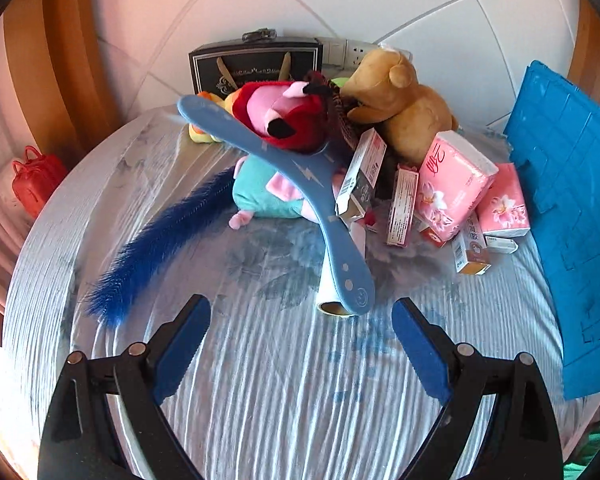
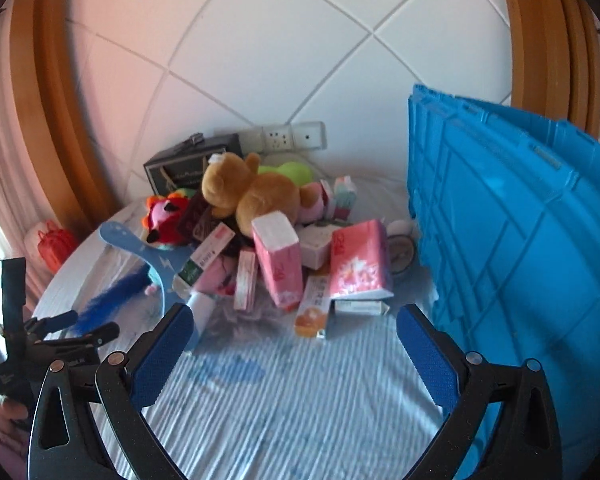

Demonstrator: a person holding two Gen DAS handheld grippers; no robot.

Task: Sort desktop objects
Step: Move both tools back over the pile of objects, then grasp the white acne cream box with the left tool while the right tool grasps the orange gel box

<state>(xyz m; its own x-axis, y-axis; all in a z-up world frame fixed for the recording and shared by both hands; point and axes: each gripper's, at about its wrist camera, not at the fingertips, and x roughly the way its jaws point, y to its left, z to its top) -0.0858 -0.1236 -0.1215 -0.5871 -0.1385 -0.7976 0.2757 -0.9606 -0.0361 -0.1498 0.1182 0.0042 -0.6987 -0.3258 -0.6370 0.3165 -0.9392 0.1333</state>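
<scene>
A heap of objects lies on the striped cloth. It holds a brown teddy bear [image 1: 400,108] [image 2: 252,192], a red and pink plush [image 1: 288,116] [image 2: 166,220], a teal plush [image 1: 264,192], pink tissue packs [image 1: 452,184] [image 2: 358,260], small cartons [image 1: 402,204] [image 2: 312,308], a blue boomerang-shaped toy [image 1: 300,172] [image 2: 156,256] and a blue furry tail [image 1: 160,248] [image 2: 108,300]. My left gripper [image 1: 300,320] stands open just short of the boomerang's near tip, holding nothing. My right gripper [image 2: 294,326] is open and empty too, before the cartons. The left gripper [image 2: 88,326] also shows at the right wrist view's left edge.
A blue plastic crate [image 1: 572,216] [image 2: 520,248] stands on the right, close to my right gripper. A dark gift box [image 1: 256,64] [image 2: 184,168] and a wall socket [image 2: 288,136] sit behind the heap. A red bag [image 1: 36,180] [image 2: 56,244] hangs off the left edge.
</scene>
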